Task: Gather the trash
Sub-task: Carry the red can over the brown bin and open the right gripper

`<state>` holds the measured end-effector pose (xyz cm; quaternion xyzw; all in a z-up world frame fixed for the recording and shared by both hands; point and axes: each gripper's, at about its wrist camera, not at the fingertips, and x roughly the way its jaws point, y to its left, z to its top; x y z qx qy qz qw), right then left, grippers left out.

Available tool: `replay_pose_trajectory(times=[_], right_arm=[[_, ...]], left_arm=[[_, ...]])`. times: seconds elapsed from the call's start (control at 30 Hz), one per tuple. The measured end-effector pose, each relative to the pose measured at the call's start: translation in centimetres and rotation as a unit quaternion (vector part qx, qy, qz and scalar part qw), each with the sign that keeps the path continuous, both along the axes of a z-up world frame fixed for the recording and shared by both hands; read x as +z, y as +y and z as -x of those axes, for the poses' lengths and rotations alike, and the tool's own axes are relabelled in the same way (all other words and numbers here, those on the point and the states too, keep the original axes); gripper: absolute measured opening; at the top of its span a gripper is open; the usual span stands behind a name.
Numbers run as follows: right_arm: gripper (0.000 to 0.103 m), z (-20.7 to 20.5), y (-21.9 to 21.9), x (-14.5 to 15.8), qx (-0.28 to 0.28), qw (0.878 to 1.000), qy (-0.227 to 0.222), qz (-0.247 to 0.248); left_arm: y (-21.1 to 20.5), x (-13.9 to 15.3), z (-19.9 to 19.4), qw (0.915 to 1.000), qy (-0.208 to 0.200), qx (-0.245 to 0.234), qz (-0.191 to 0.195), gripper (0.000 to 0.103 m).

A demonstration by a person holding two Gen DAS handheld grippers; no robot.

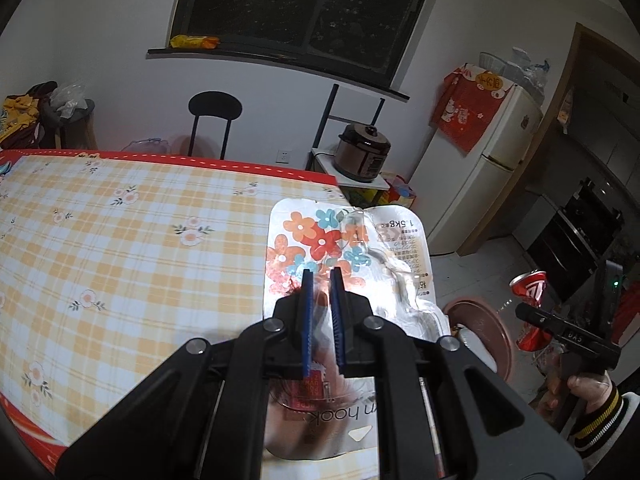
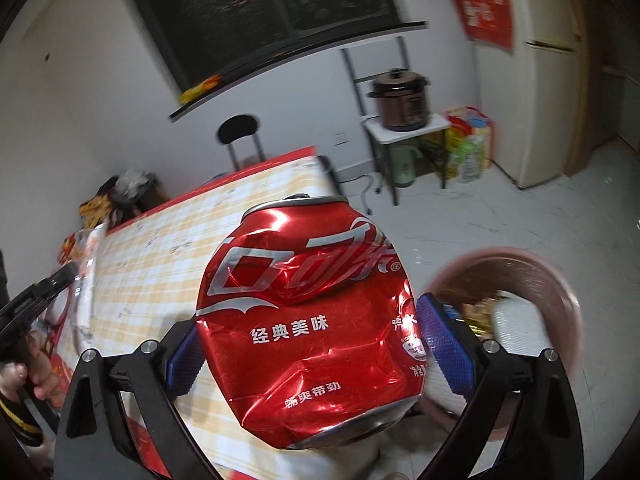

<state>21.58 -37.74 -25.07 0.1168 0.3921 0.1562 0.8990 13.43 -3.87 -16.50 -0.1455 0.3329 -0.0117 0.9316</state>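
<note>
My left gripper (image 1: 321, 280) is shut on a clear plastic blister pack (image 1: 352, 248) with a flowered card. It holds the pack above the right edge of the table (image 1: 120, 240). My right gripper (image 2: 310, 332) is shut on a crushed red cola can (image 2: 304, 272), with a blue pad pressing on each side. The can hangs beyond the table's edge, left of a pink bin (image 2: 556, 280) on the floor that has trash inside. In the left wrist view the can (image 1: 528, 286) and the right gripper (image 1: 536, 318) show at the right, above the bin (image 1: 494, 328). The left gripper (image 2: 52, 284) shows at the right wrist view's left edge.
The table wears a yellow plaid flowered cloth with a red border. A black chair (image 1: 215, 108) stands behind it. A rice cooker (image 1: 364, 152) sits on a small white stand, and a fridge (image 1: 492, 152) stands at the right. The white tiled floor (image 2: 500, 208) lies around the bin.
</note>
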Motion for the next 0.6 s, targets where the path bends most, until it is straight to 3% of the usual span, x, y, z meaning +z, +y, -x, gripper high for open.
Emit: replay_pose_trajectory(times=[0.23, 0.6], right_arm=[[0.094, 0.2, -8.3, -2.8, -0.069, 0.997, 0.045, 0.012], [0.094, -2.1, -9.8, -4.7, -0.061, 0.996, 0.063, -0.007]], left_arm=[[-4.2, 1.0, 0.4, 0.9999, -0.008, -0.010, 0.000, 0.012], [-7.0, 2.6, 2.0, 0.9995, -0.027, -0.012, -0.011, 0.012]])
